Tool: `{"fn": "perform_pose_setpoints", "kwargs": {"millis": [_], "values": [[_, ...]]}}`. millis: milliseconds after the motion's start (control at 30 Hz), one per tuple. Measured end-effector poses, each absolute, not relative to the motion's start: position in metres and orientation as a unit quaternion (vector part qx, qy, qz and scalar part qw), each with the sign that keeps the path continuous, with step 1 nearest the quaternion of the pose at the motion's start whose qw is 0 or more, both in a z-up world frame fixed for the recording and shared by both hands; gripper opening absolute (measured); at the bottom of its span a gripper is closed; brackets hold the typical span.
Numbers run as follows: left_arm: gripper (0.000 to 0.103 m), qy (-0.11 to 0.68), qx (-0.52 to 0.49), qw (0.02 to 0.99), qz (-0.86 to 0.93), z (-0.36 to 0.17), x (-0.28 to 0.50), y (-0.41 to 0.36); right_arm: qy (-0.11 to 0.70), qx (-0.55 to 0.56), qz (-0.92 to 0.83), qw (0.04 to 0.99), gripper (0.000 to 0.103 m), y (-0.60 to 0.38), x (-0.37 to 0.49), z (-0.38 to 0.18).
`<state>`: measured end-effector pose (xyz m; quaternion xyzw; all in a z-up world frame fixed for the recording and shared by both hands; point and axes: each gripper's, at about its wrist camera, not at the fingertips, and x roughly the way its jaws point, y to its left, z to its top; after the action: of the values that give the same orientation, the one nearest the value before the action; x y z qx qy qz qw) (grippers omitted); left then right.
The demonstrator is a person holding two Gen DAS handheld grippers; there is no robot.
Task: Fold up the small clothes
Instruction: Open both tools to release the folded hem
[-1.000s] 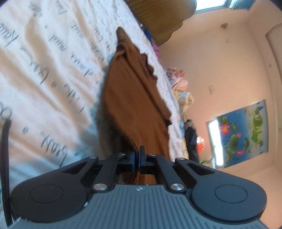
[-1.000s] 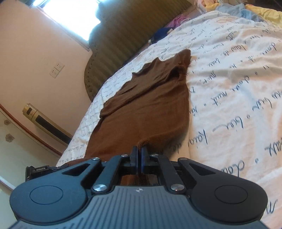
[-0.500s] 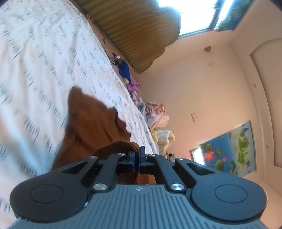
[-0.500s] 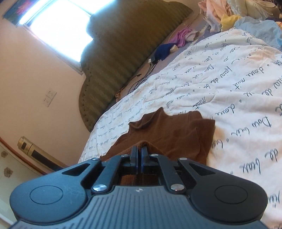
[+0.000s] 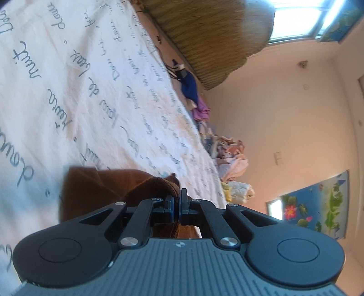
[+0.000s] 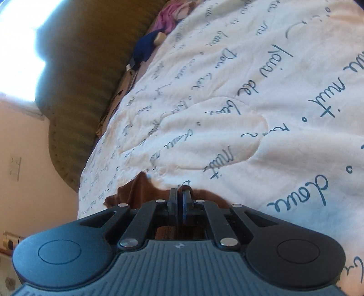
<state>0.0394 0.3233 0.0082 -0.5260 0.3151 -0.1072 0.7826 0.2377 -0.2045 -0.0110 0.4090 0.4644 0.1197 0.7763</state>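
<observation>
peach walls (image 5: 284,109); bright window (image 5: 293,20); padded headboard (image 6: 75,75)

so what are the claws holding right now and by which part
Both hold the brown garment. The left claw is shut on a bunched, folded-over edge of it; the right claw is shut on another edge. Which edge or corner cannot be told.

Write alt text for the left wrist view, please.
The left gripper is shut on a fold of a brown garment, above a white bedspread printed with dark handwriting. Behind are a ribbed headboard and piled clothes.
</observation>
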Motion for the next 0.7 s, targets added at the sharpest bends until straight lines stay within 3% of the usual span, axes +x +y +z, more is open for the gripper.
{"fn": "perform_pose_setpoints", "kwargs": {"millis": [67,100,133,200,267,333,367,400,533,567,600,667,700], "values": [[0.003,0.338,-0.528,0.775,-0.083,-0.005,0.052,0.327,0.461,0.448,0.095,0.760,0.013,-0.210,0.245,-0.022],[0.003,0.346,-0.530,0.772,-0.059,-0.014,0.057,0.331,0.459,0.469,0.101,0.748,0.027,-0.212,0.248,-0.026],[0.003,0.350,-0.539,0.765,-0.051,-0.022,0.061,0.334,0.450,0.486,0.103,0.742,0.048,-0.213,0.248,-0.027],[0.003,0.350,-0.558,0.752,-0.036,-0.031,0.067,0.340,0.426,0.505,0.120,0.741,0.073,-0.214,0.251,-0.021],[0.003,0.326,-0.560,0.761,-0.026,-0.027,0.075,0.346,0.418,0.496,0.114,0.752,0.075,-0.212,0.250,-0.011],[0.030,0.317,-0.552,0.771,0.003,-0.015,0.083,0.352,0.411,0.471,0.127,0.770,0.076,-0.209,0.247,0.001],[0.058,0.299,-0.553,0.777,0.009,-0.008,0.083,0.355,0.411,0.451,0.155,0.777,0.075,-0.205,0.244,0.008],[0.067,0.276,-0.553,0.786,0.004,0.000,0.082,0.358,0.408,0.420,0.171,0.792,0.075,-0.198,0.237,0.018],[0.063,0.298,-0.497,0.813,-0.050,0.034,0.071,0.338,0.393,0.249,0.236,0.853,0.074,-0.151,0.208,0.047],[0.068,0.314,-0.473,0.820,-0.068,0.039,0.064,0.325,0.395,0.197,0.249,0.862,0.074,-0.133,0.202,0.049],[0.082,0.336,-0.439,0.829,-0.083,0.043,0.054,0.305,0.391,0.138,0.257,0.873,0.074,-0.112,0.197,0.048],[0.093,0.344,-0.380,0.852,-0.102,0.042,0.030,0.272,0.382,0.033,0.266,0.884,0.074,-0.075,0.191,0.041],[0.093,0.351,-0.345,0.863,-0.115,0.039,0.023,0.255,0.376,-0.013,0.264,0.888,0.073,-0.058,0.190,0.034]]}}
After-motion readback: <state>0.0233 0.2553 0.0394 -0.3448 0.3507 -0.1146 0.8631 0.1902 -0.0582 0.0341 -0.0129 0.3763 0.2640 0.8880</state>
